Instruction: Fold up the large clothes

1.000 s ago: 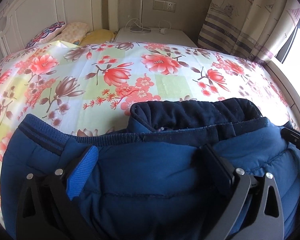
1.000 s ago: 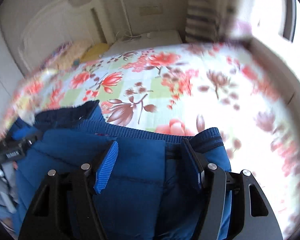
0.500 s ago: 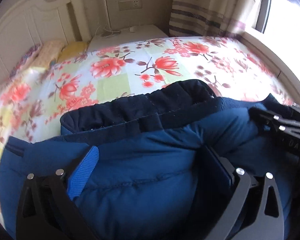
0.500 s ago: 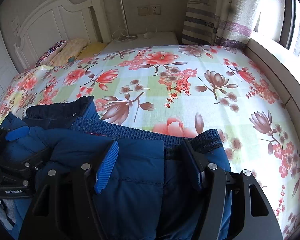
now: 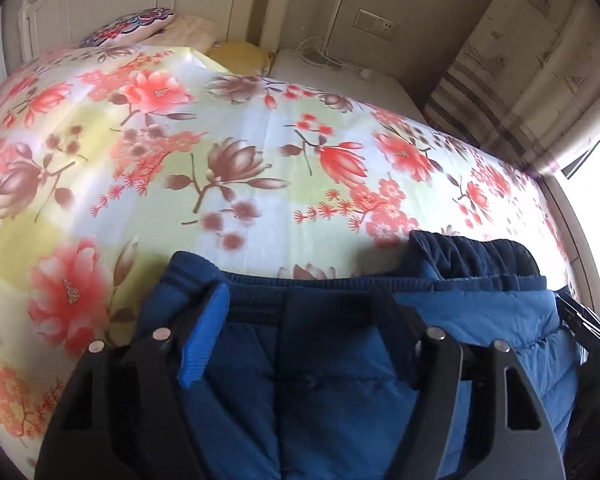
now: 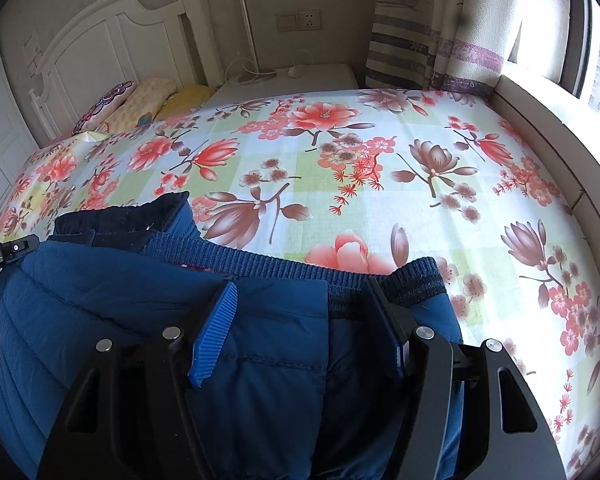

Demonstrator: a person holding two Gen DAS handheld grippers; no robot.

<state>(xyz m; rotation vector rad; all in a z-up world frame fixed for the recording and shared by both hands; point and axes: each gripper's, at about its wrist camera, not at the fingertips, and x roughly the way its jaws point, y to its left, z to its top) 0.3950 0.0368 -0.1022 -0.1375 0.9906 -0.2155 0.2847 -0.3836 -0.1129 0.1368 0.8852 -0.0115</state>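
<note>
A blue padded jacket (image 6: 260, 344) lay bunched at the near edge of a bed (image 6: 380, 184) with a floral cover, its ribbed hem (image 6: 300, 268) towards twelve o'clock, seemingly spread there for folding. The right hand-held gripper (image 6: 304, 324) straddled the hem, jaws parted; whether its pads pressed the cloth could not be told. The left hand-held gripper (image 5: 300, 316), at nine o'clock of the right, was closing over quilted fabric, pads apparently not yet biting, likely to take a fresh hold
</note>
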